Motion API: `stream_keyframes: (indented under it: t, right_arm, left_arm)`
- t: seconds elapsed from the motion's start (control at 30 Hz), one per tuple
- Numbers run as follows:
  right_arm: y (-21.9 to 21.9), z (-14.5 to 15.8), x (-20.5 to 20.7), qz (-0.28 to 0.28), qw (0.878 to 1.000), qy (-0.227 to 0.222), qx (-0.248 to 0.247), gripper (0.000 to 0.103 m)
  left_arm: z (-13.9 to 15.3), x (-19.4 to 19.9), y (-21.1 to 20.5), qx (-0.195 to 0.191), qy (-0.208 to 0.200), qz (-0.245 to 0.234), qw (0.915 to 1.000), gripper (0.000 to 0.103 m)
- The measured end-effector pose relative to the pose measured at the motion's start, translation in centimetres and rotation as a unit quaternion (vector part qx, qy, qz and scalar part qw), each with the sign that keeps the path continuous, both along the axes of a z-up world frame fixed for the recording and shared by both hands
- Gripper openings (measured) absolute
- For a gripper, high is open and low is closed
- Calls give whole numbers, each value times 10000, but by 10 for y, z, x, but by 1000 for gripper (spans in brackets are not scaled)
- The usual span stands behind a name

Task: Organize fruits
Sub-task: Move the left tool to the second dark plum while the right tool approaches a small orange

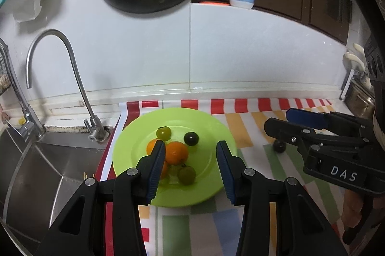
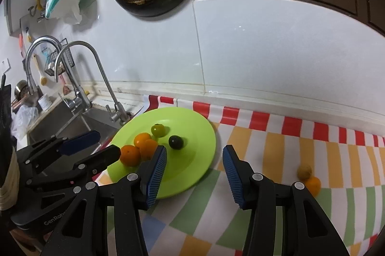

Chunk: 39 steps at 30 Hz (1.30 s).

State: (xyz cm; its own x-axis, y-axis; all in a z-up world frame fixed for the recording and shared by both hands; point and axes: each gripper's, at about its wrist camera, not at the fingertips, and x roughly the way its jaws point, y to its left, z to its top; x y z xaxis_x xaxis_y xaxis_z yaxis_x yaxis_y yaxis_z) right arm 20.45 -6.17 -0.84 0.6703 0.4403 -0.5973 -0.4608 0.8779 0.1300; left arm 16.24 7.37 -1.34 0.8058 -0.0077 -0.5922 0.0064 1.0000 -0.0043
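Both grippers, left gripper (image 1: 191,168) and right gripper (image 2: 195,174), gape empty; only right view shows yellow fruit (image 2: 304,171) off the plate (image 2: 197,159)

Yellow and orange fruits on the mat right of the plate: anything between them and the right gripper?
Nothing visible. The yellow fruit and orange fruit touch on bare mat, just right of the open right gripper.

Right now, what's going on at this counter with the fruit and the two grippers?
A person is sorting fruit onto a green plate beside the sink, a gripper in each hand. The plate holds several oranges, two green fruits and a dark one. The left gripper hovers open over the plate, holding nothing. The right gripper is open and empty too. A dark fruit, a yellowish fruit and an orange are on the striped cloth.
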Motion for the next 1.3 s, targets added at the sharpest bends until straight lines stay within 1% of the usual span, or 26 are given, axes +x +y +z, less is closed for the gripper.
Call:
stream_keyframes:
  t: [0.17, 0.4, 0.53, 0.6, 0.63, 0.8, 0.97, 1.1, 1.3]
  right_arm:
    - [-12, 8, -18, -85, 9999, -49, 61, 49]
    - [-32, 19, -43, -287, 9994, -192, 58, 49]
    - [-48, 25, -54, -391, 9989, -255, 38, 49]
    - [-55, 27, -58, -453, 9985, -292, 18, 49]
    - [-59, 28, -61, -482, 9984, -310, 7, 49]
    - [-78, 31, -71, -679, 9970, -376, -54, 49]
    - [-94, 32, -73, -851, 9956, -387, -117, 49]
    - [-104, 32, -71, -950, 9946, -374, -189, 49]
    - [-117, 32, -62, -1049, 9934, -359, -308, 49]
  left_arm:
    - [11, -13, -11, -52, -104, -29, 9999, 43]
    - [19, -31, -29, -91, -88, -132, 9998, 43]
    - [23, -39, -43, -149, -114, -242, 9995, 51]
    - [25, -42, -49, -95, -164, -244, 9995, 54]
    - [27, -44, -53, -56, -209, -257, 9994, 60]
    - [29, -44, -69, 14, -292, -395, 9988, 65]
    - [29, -42, -84, -19, -317, -540, 9980, 67]
    - [28, -35, -96, -74, -254, -688, 9973, 68]
    - [28, -23, -113, 12, -221, -930, 9954, 68]
